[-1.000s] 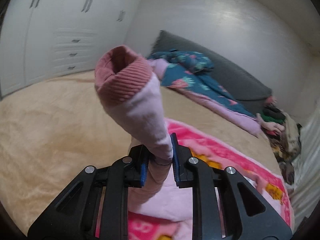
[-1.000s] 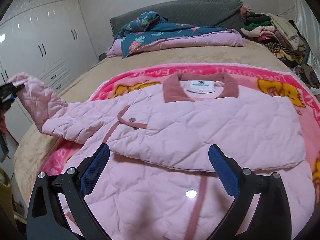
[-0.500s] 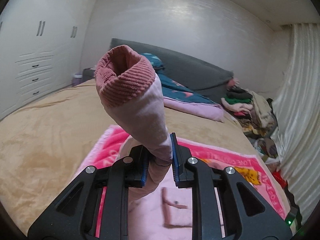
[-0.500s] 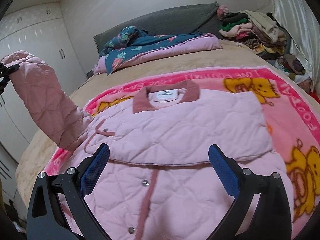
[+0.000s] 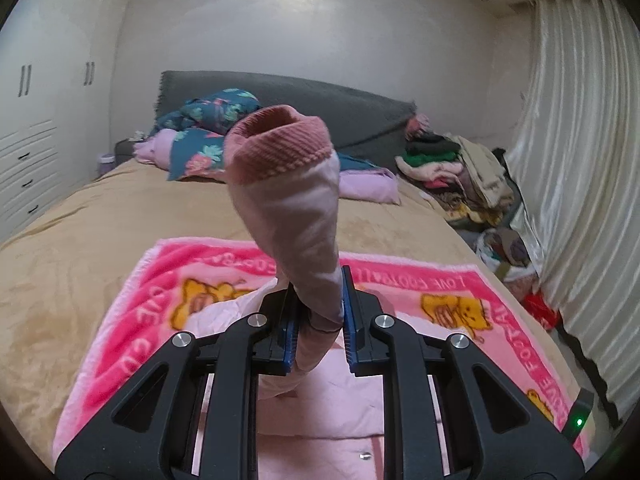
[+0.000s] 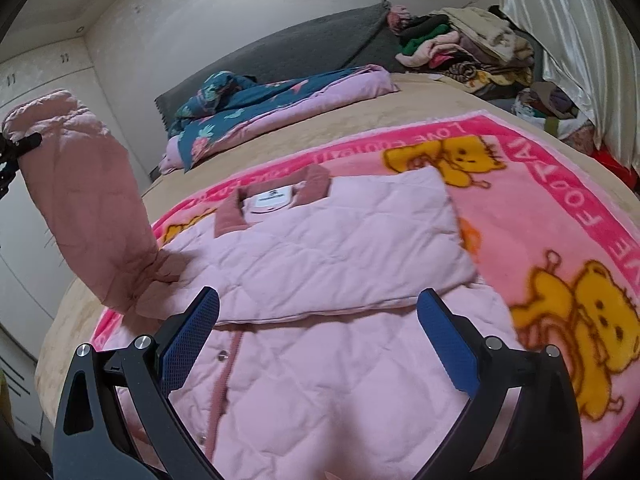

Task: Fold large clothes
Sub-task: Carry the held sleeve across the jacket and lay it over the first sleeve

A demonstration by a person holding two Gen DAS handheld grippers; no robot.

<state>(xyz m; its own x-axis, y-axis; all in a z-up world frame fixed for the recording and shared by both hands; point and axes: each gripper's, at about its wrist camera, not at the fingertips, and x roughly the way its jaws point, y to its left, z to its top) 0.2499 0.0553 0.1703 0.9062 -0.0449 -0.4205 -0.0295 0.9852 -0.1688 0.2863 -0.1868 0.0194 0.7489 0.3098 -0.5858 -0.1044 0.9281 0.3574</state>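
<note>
1. The left gripper [image 5: 318,316] clamped the quilted pink sleeve [image 5: 296,216], whose ribbed cuff [image 5: 280,148] stood up past the fingertips – the collar behind it was hidden.
2. The right gripper [image 6: 318,340] hung spread wide, gripping nothing, over the jacket [image 6: 332,256] – soft, diamond-stitched, lying flat on the fleecy blanket [image 6: 560,216] just ahead of the blue pads [image 6: 188,340].
3. The jacket's hem ran out of frame.

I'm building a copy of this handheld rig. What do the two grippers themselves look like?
Both look alike. The left gripper and right gripper have matte black plastic bodies with triangular cut-outs in the linkage arms, joined by round silver pivot screws. Each finger carries a flat blue pad with a fine gridded texture. No cables, labels or sleeves show.
</note>
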